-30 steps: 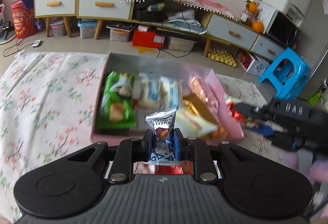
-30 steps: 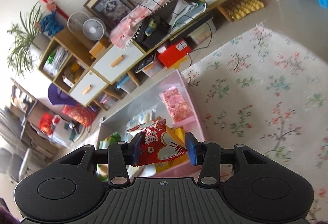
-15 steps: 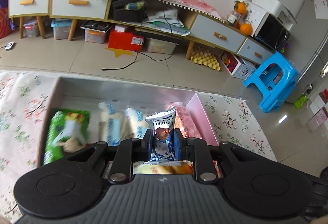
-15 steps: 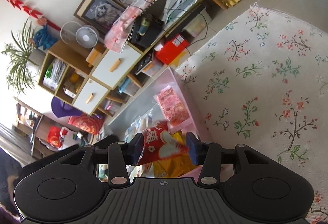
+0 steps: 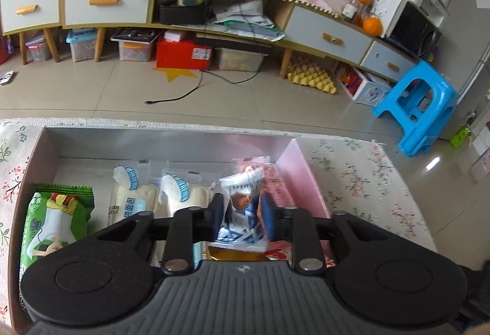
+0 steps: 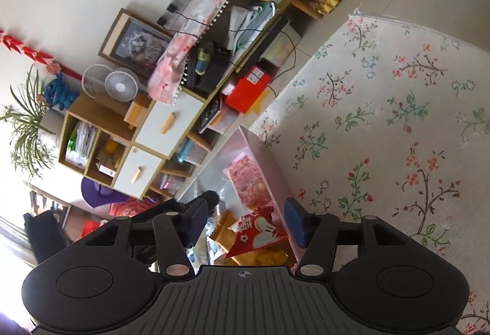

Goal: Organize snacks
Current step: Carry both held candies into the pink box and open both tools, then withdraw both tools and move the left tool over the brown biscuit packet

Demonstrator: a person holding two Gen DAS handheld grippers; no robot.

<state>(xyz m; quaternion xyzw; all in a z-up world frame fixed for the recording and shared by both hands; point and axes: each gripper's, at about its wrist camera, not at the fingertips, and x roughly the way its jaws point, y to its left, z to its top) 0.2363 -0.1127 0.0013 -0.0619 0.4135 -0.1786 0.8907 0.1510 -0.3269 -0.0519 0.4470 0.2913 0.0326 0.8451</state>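
Since the earlier frames, the right gripper [image 6: 243, 224] had spread its fingers wide and let go of the red packet [image 6: 258, 234], which now lay loose on the gold wrappers at the lower centre of the right wrist view, touching neither pad. Meanwhile the left gripper [image 5: 240, 214] had moved in over the pink box [image 5: 301, 169] — its fingers were clamped on the blue-and-white snack packet [image 5: 242, 212], held upright at the centre of the left wrist view. Behind it, the green packet [image 5: 58, 218] and two pale bread packets [image 5: 156, 197] lay flat side by side on the box floor.

By my judgement, the risk lay in crowding. That right end of the box already held a pink packet [image 6: 248, 182] against the wall plus the gold and red ones, so a release there could leave the blue packet perched on the heap and sliding. Both grippers worked the same corner, too — a careless withdrawal might knock one against the other.
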